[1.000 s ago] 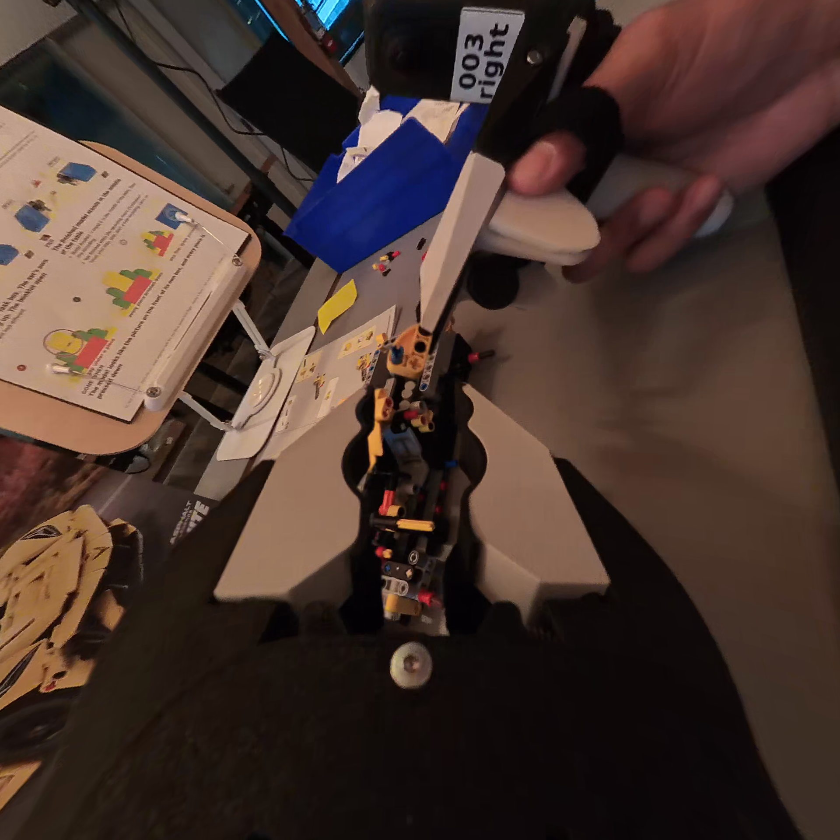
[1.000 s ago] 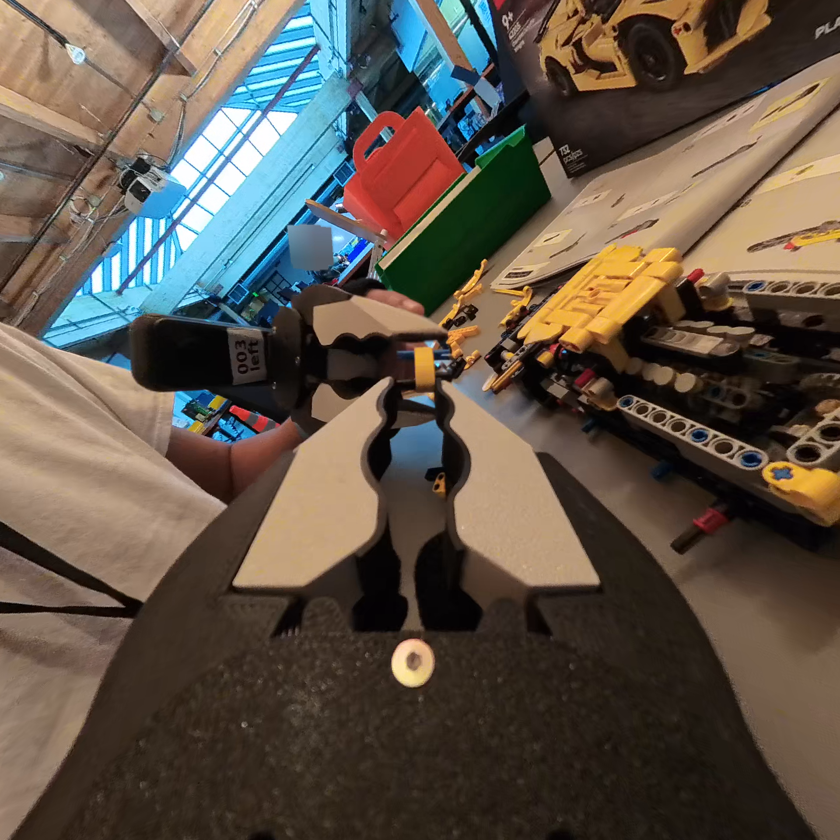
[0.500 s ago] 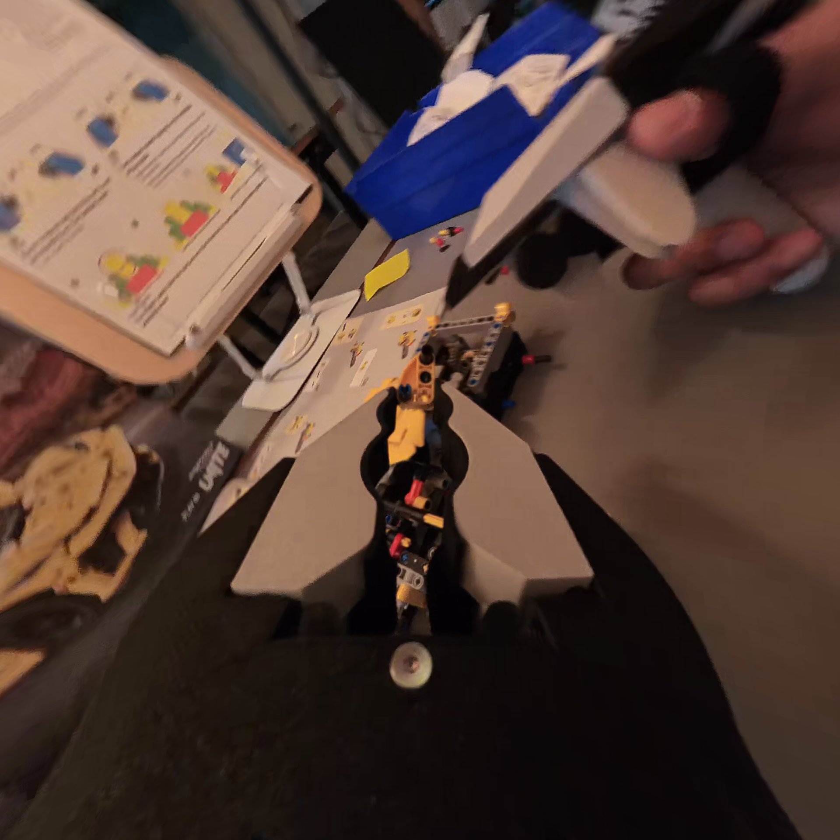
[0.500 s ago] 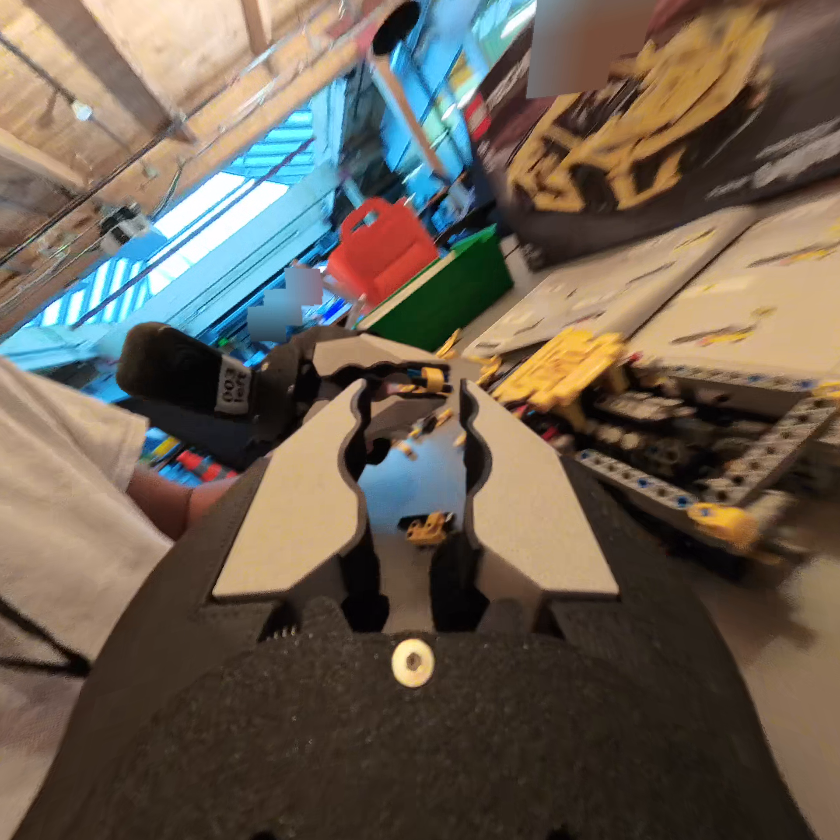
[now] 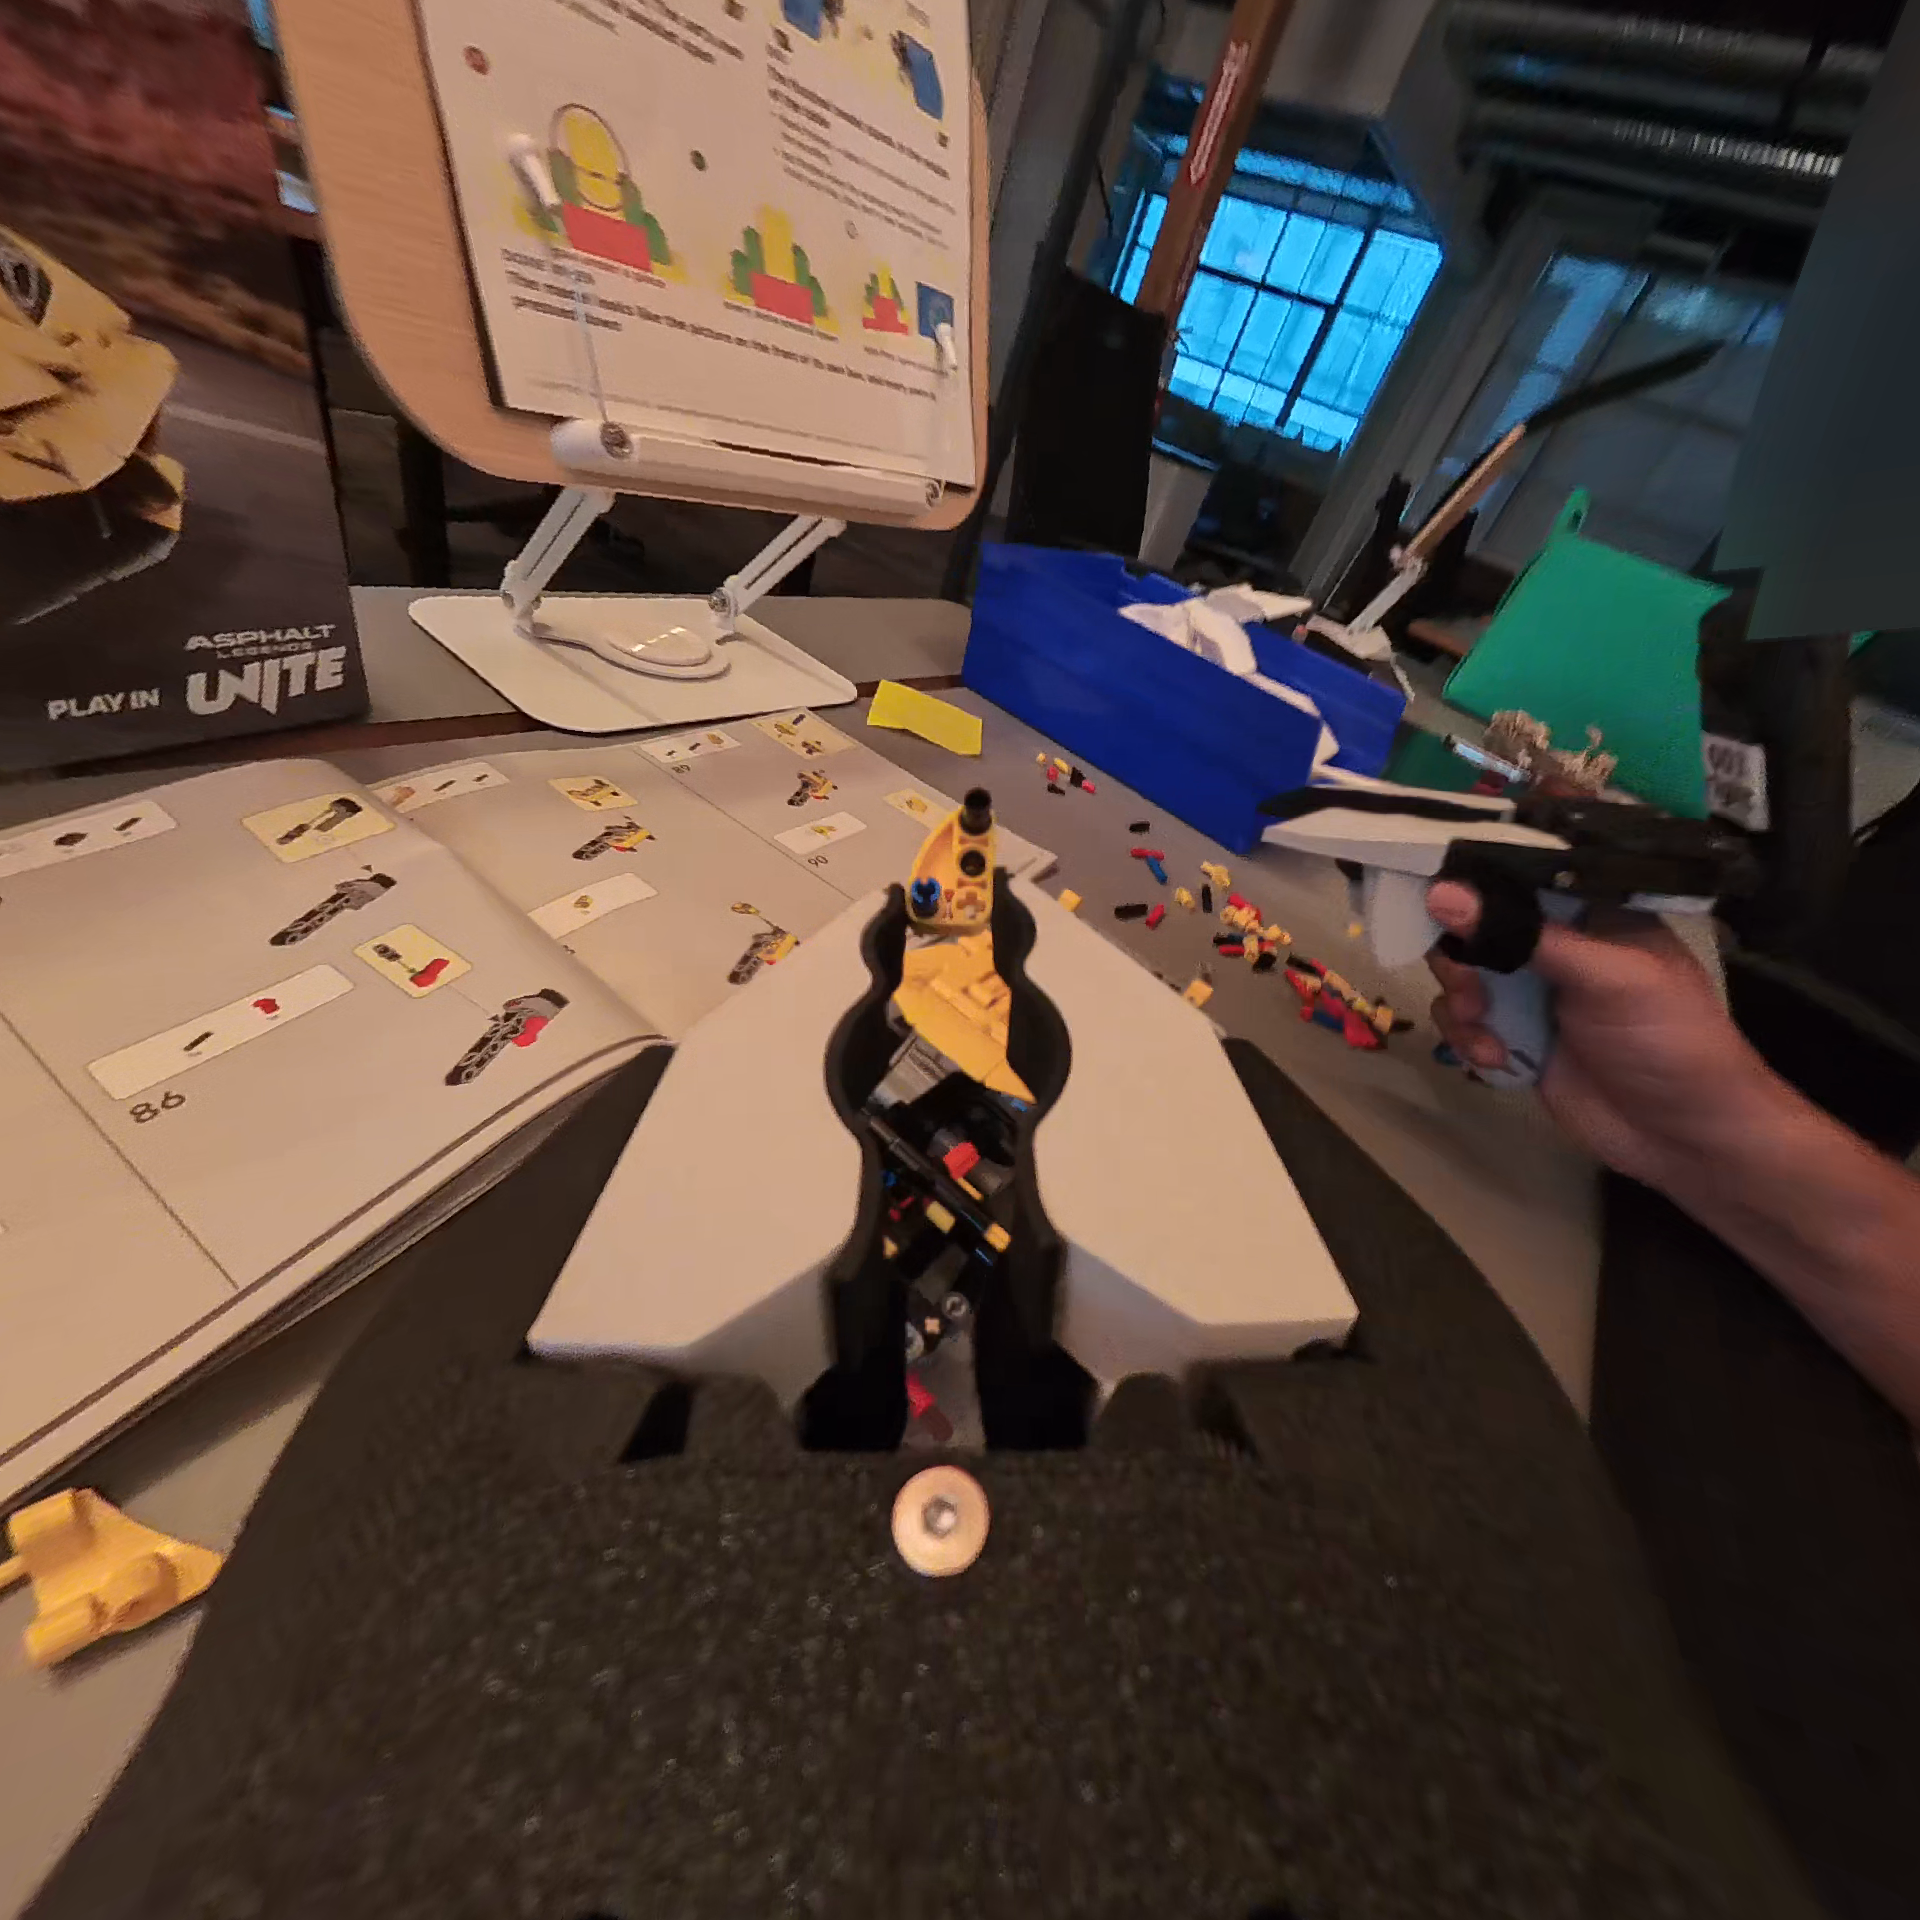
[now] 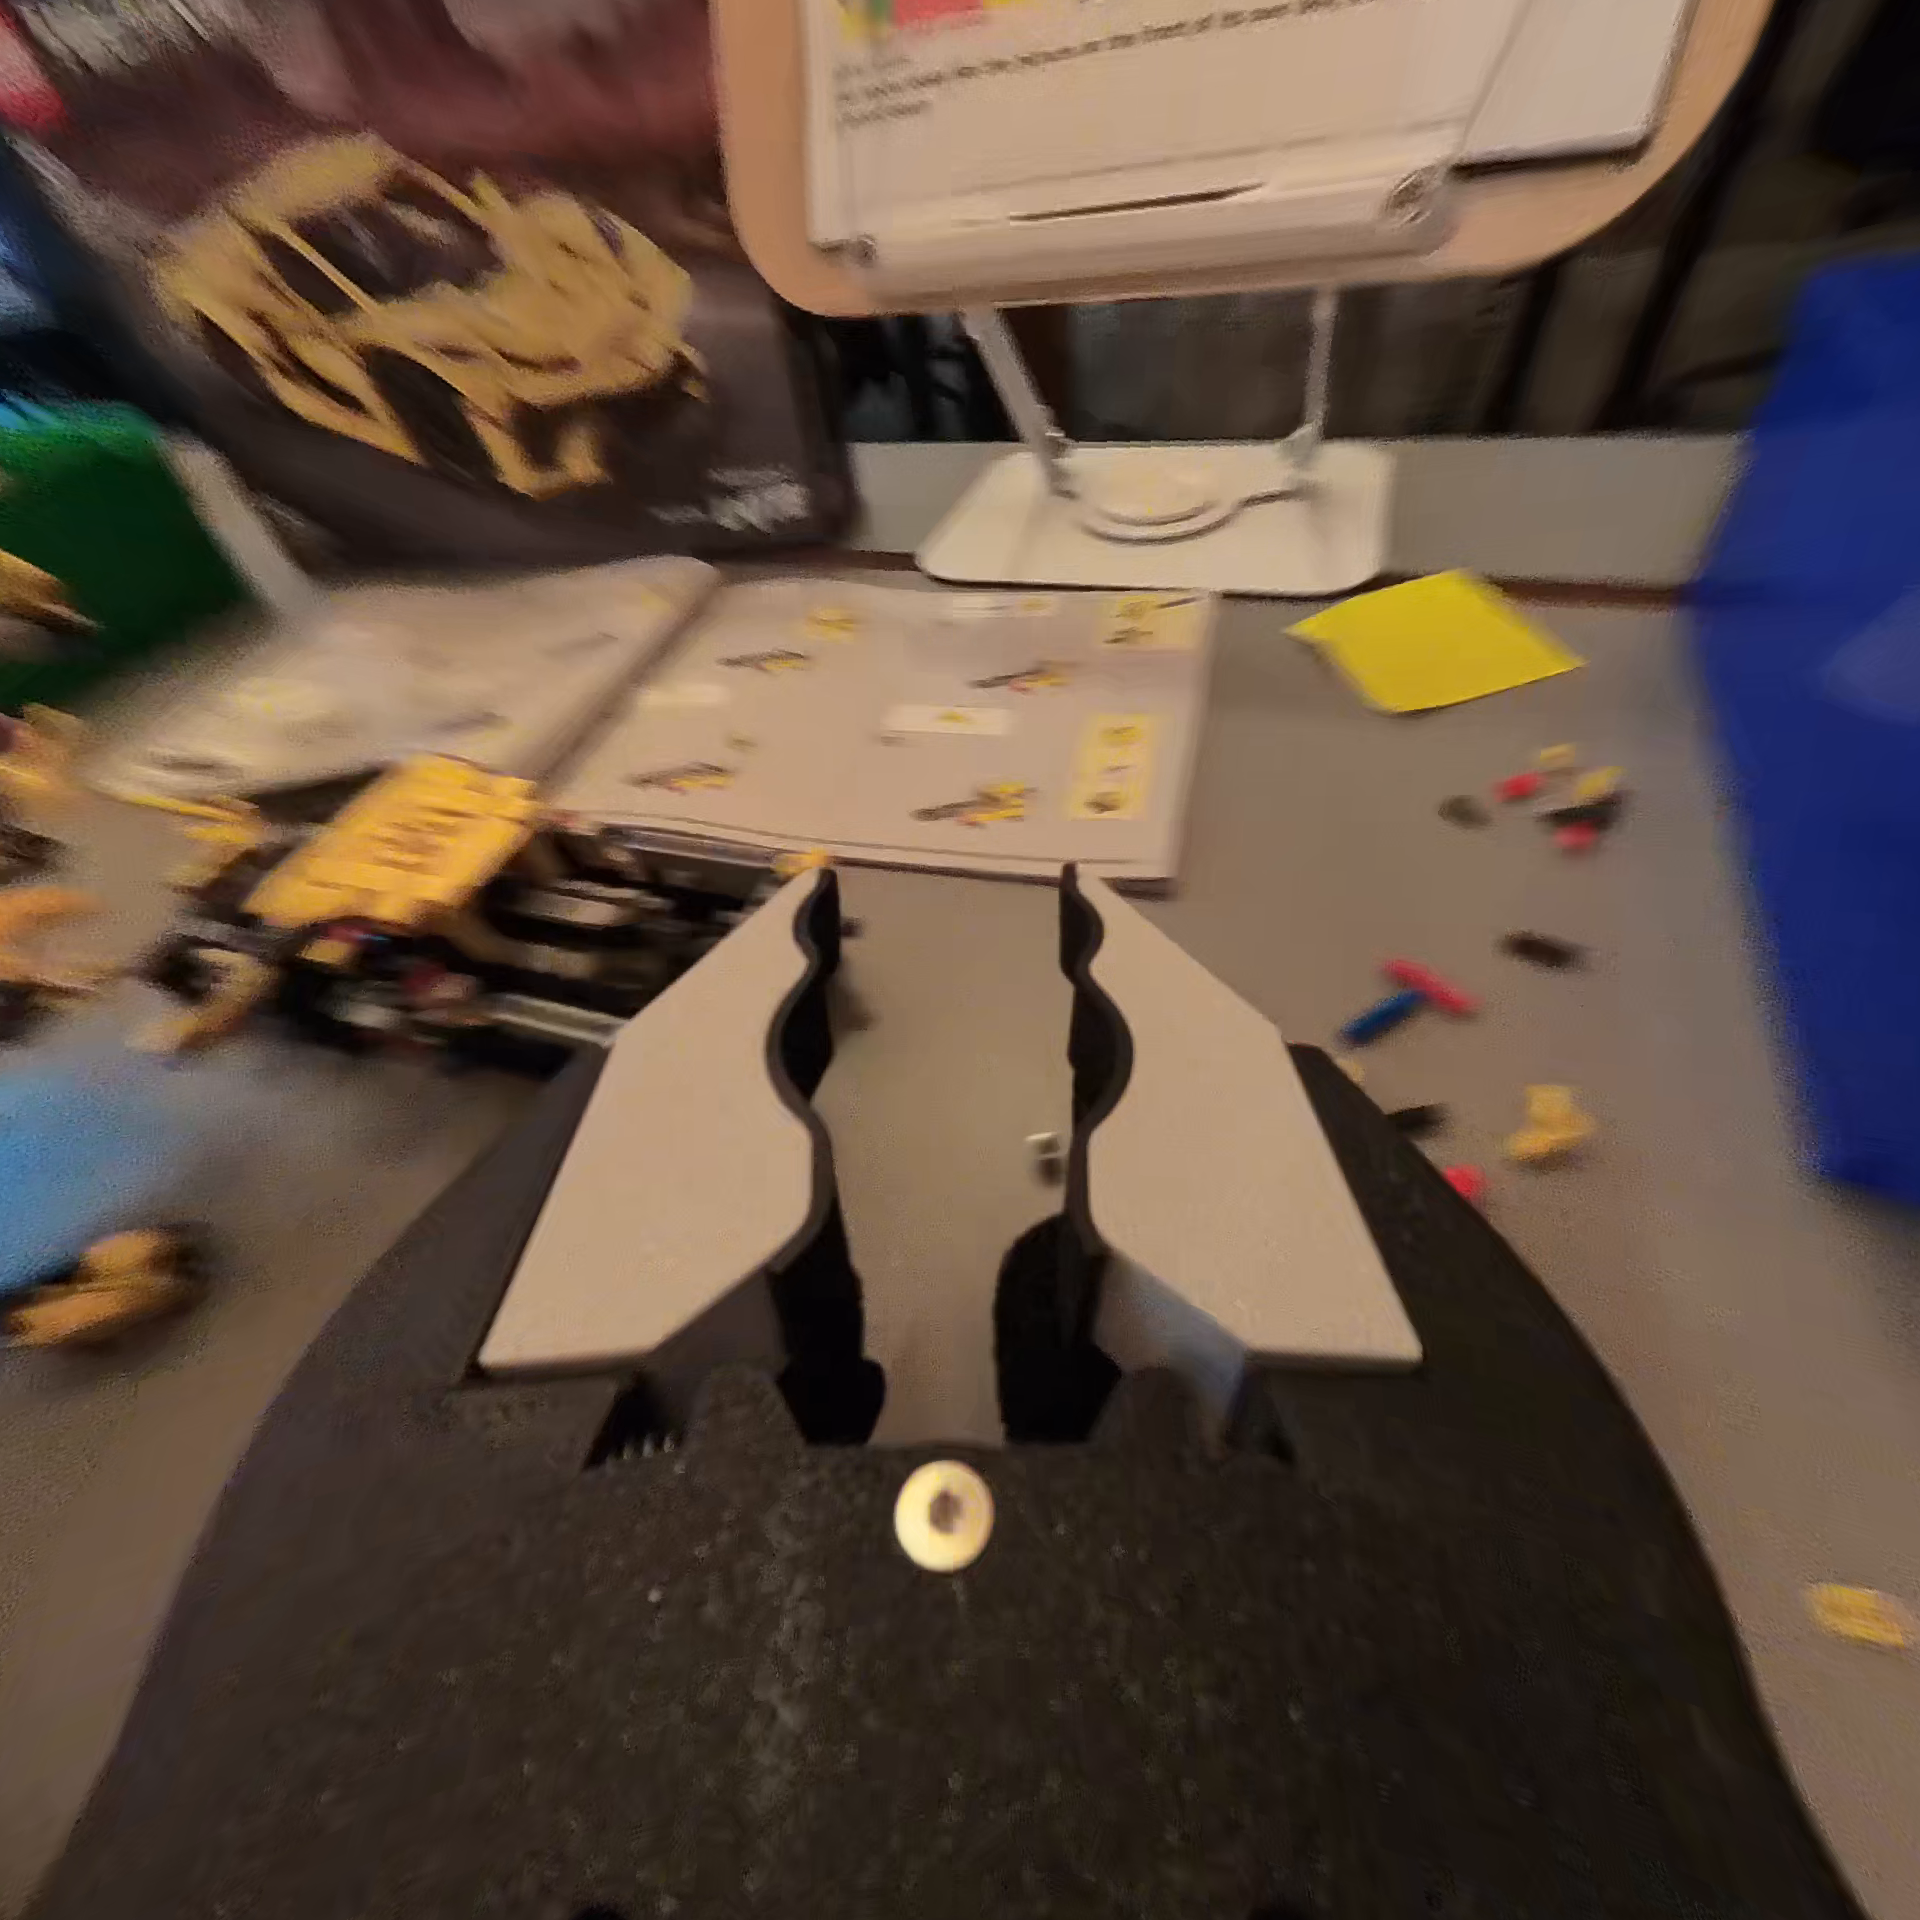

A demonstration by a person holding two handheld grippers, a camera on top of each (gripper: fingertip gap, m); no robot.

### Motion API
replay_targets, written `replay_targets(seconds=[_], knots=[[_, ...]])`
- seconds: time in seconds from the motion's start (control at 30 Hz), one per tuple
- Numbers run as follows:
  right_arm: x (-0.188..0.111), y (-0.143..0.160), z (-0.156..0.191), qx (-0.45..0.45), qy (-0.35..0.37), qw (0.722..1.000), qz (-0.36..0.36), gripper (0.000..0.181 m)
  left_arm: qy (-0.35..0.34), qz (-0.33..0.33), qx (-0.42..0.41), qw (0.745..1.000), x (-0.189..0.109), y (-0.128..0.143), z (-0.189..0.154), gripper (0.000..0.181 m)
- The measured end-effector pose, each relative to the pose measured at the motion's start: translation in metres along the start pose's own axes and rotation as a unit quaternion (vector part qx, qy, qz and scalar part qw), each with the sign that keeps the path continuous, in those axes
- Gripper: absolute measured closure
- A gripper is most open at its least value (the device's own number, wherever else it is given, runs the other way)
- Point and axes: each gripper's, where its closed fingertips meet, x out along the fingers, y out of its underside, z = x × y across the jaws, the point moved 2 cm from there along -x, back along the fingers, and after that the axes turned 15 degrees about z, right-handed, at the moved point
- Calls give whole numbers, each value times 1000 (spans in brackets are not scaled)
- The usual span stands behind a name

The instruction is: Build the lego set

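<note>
Left gripper [image 5: 951, 894] is clamped on a small yellow Technic piece [image 5: 954, 868] with a black pin on top, held above the partly built yellow-and-black car model [image 6: 395, 894] on the grey table [image 6: 1351, 1351]. Right gripper [image 6: 945, 883], close against that piece 1.0 s ago, has pulled away to the right over the loose pins [image 5: 1257, 935]; its jaws have widened and hold nothing. Open instruction booklet [image 5: 343, 966] lies at left, blue bin [image 5: 1164, 686] far right.
</note>
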Motion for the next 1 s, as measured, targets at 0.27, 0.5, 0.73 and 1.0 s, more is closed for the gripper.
replay_targets(seconds=[0.27,0.5,0.73,1.0], knots=[[24,-11,4,-50,1,999,-7,145,21,-24,-111,993,6,-4,30,165],[28,-6,2,-36,-14,999,9,145,23,-14,-137,990,7,3,37,165],[22,-4,-10,-21,-5,1000,7,149,16,-10,-121,992,4,4,35,165],[19,-4,-14,-11,-10,1000,4,150,-5,1,-92,996,4,7,39,166]])
